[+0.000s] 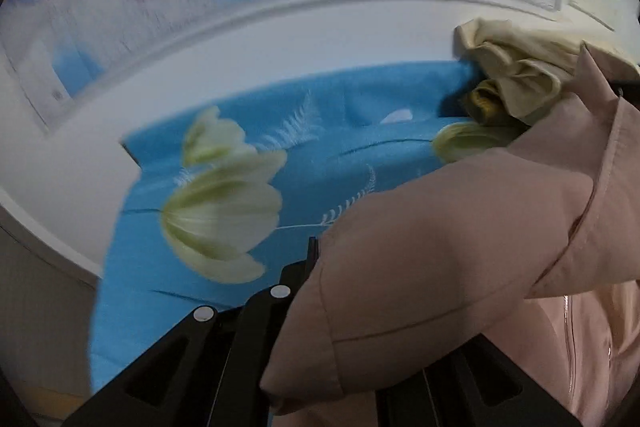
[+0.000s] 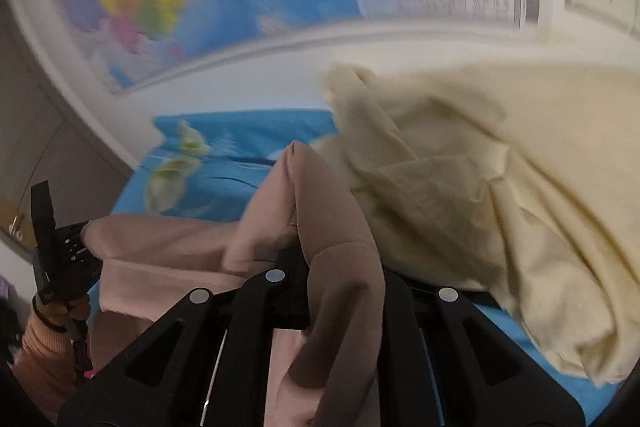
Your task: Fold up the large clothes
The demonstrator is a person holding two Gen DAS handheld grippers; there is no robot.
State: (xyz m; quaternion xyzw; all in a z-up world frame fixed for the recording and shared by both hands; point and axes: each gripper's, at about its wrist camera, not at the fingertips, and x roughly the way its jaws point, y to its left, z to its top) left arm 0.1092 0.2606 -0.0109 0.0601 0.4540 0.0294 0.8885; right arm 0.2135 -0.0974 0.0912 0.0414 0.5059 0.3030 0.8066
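- The pink garment (image 1: 440,247) looks soft, light and floppy; it probably drapes and slides, so hems or seams are the surest hold.
- It hangs over the blue flowered bedsheet (image 1: 340,155), beside a crumpled cream garment (image 2: 500,167).
- The left gripper (image 1: 312,259) is clenched on a pink fold.
- The right gripper (image 2: 300,255) is likewise clamped on pink cloth that drapes over its fingers.
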